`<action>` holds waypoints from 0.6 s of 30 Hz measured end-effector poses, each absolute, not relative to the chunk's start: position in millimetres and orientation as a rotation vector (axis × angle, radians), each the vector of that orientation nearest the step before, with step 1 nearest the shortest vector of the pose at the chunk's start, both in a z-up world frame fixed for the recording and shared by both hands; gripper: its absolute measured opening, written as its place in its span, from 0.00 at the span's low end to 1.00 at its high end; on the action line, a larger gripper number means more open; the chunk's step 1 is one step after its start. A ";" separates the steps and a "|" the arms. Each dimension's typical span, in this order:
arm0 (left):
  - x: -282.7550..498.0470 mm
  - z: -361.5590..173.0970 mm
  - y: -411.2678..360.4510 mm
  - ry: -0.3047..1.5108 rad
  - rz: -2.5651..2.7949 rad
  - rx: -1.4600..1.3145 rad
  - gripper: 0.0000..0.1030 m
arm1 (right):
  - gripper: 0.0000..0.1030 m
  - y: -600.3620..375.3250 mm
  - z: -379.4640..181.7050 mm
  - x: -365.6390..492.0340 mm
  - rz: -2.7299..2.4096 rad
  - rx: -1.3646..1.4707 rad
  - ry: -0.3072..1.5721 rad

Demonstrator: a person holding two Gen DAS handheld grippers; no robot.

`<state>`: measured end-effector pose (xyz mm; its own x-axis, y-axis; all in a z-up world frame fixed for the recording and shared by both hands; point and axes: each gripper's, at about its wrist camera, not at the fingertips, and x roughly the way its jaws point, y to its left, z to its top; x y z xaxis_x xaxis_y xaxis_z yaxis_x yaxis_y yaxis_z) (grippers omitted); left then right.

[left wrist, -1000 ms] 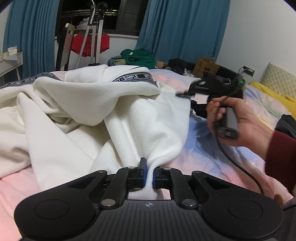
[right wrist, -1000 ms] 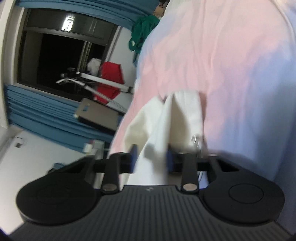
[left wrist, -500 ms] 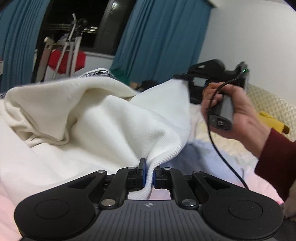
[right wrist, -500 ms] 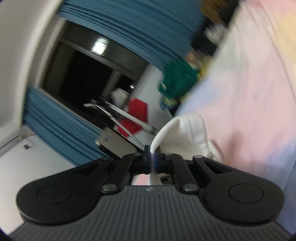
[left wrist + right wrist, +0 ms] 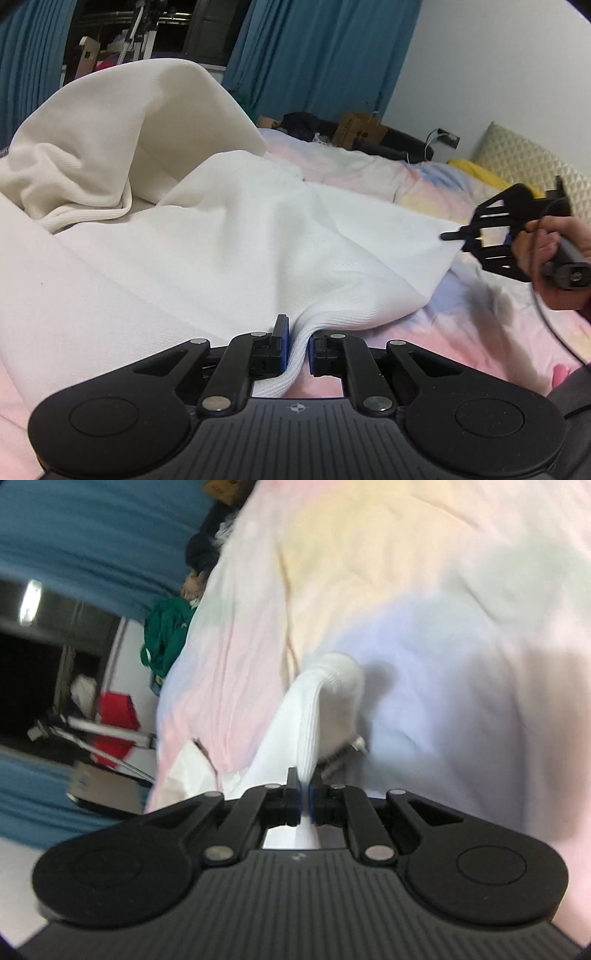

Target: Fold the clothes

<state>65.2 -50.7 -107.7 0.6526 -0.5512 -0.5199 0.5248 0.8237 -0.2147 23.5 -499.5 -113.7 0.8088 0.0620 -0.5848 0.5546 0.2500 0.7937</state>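
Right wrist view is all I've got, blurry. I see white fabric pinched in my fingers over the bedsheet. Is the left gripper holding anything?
Observer: Yes. The left gripper is shut on the ribbed hem of the same white garment.
Operator: Is the cloth stretched between the two?
Observer: Roughly. In the left wrist view the hem runs from the left gripper out to the right gripper, which holds a corner raised off the pastel bedsheet.
Operator: And the rest of the garment?
Observer: Bunched, not flat. A big fold stands up at the far left, with a ribbed edge curled beneath it.
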 end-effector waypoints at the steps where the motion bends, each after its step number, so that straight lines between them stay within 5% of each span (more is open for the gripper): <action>1: 65.2 -109.6 -50.6 0.614 -0.607 -0.040 0.10 | 0.08 -499.7 -113.6 18.8 -0.356 1.297 0.565; 8: 59.5 -115.7 -49.3 0.649 -0.581 -0.006 0.11 | 0.12 -493.1 -105.1 17.6 -0.299 1.348 0.571; 10: 54.5 -113.3 -47.8 0.649 -0.574 -0.007 0.11 | 0.31 -494.1 -110.2 22.3 -0.252 1.413 0.554; 12: 50.5 -111.4 -46.4 0.649 -0.568 -0.010 0.11 | 0.38 -493.4 -117.0 29.7 -0.220 1.468 0.539; 18: 50.0 -111.2 -44.6 0.660 -0.564 -0.023 0.11 | 0.39 -494.6 -126.6 47.6 -0.136 1.547 0.495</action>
<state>50.0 -44.6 -111.2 0.6461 -0.5032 -0.5739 0.4887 0.8503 -0.1954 47.6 -494.6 -126.6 0.8950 0.2220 -0.3869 0.3884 0.0390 0.9207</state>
